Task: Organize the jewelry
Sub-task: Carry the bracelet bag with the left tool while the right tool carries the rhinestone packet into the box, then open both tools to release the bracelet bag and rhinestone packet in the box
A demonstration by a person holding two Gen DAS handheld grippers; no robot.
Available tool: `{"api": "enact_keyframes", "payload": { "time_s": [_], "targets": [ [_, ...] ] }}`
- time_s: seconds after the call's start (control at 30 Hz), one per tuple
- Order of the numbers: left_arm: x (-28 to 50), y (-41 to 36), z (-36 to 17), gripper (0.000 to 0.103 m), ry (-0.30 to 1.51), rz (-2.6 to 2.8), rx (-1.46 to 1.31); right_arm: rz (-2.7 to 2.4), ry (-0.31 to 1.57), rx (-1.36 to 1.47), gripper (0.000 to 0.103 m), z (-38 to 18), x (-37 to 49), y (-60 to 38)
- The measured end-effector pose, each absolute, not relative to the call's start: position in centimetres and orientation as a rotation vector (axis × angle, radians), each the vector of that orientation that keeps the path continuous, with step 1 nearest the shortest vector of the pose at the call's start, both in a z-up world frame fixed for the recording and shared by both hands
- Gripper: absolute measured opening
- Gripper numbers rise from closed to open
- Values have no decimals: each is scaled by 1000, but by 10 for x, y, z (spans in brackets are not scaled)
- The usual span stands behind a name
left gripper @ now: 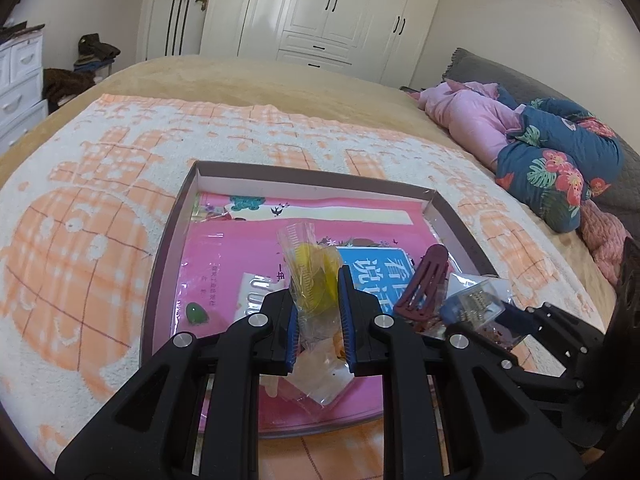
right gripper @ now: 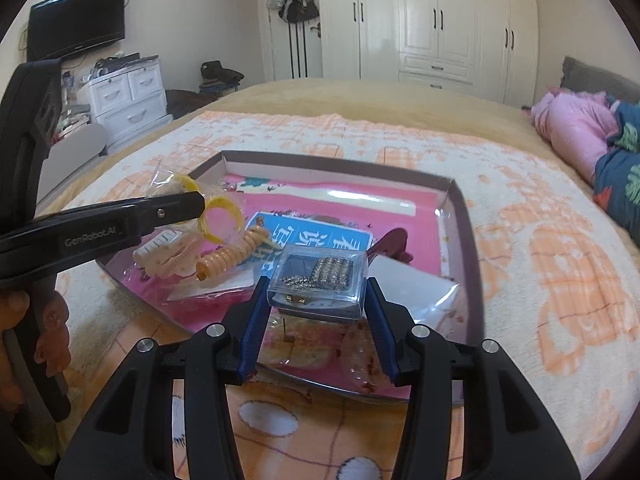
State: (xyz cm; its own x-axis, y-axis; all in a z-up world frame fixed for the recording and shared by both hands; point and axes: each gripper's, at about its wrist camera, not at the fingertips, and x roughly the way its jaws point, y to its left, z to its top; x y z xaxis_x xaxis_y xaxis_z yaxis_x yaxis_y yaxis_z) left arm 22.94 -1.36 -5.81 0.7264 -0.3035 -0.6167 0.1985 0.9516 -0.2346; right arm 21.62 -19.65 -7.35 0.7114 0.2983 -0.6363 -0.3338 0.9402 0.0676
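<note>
A: Blue-padded jaws on the left gripper (left gripper: 320, 316) are pinching a clear plastic bag (left gripper: 310, 280), nearly fully closed on it, with a yellow bangle (right gripper: 222, 216) showing inside.

B: And the right gripper (right gripper: 316, 304)?

A: It is standing about half open, its pads pressing the two sides of a small clear box (right gripper: 320, 280). Rows of rhinestone pieces are lying inside, on a dark lining.

B: Where is all this sitting?

A: Both are hanging over a shallow cardboard tray (right gripper: 460, 208) on an orange-and-white blanket (left gripper: 80, 240). A pink booklet (left gripper: 224, 248) is lining the tray floor.

B: Which way is the box pointing?

A: Its long side is running across the right wrist view, from one pad to the other, lid facing up. The bag is standing upright between the left pads.

B: Anything else in the tray?

A: A maroon hair clip (left gripper: 420, 280) is lying slanted, an orange spiral hair tie (right gripper: 228, 258) too, and a small green stone (left gripper: 197, 314), possibly jade; I cannot be sure at this size.
</note>
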Motion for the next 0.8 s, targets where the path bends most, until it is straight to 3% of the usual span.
{"api": "enact_keyframes", "payload": {
  "time_s": [0.6,0.67,0.73,0.8],
  "targets": [
    [226,-15,-61,11,710,-267,-152,336,641,-39,62,-63,189,-210],
    [224,-14,-59,16,705,-266,-152,329,634,-40,65,-61,184,-212],
    [221,-13,-55,26,696,-266,-154,327,626,-37,66,-59,180,-215],
    [218,-12,-52,27,685,-265,-155,320,617,-31,68,-57,175,-219]
  ]
}}
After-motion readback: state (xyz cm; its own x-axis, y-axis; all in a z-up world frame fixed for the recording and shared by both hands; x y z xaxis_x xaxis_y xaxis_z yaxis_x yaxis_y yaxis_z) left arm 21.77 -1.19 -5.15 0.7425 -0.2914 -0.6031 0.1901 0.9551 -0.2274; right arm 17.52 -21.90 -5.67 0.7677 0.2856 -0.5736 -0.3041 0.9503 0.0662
